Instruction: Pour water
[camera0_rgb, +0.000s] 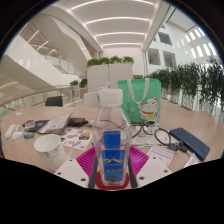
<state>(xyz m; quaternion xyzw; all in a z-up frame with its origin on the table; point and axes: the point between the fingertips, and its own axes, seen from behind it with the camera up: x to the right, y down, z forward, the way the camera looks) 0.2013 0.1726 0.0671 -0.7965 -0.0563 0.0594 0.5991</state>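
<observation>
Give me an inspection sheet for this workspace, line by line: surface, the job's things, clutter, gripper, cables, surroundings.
Surface: pale table, crowded on both sides.
Job's things: clear plastic water bottle with a blue label, upright between the fingers; white cup to its left; no pouring seen.
Clutter: green bag with white handles beyond the bottle; dark flat keyboard-like slab to the right; small mixed items at the left, too small to name.
Gripper: pink pads at the bottle's sides; grip cannot be confirmed.
Cables: dark loop right of the bottle.
Surroundings: large atrium, white planter hedge behind.
</observation>
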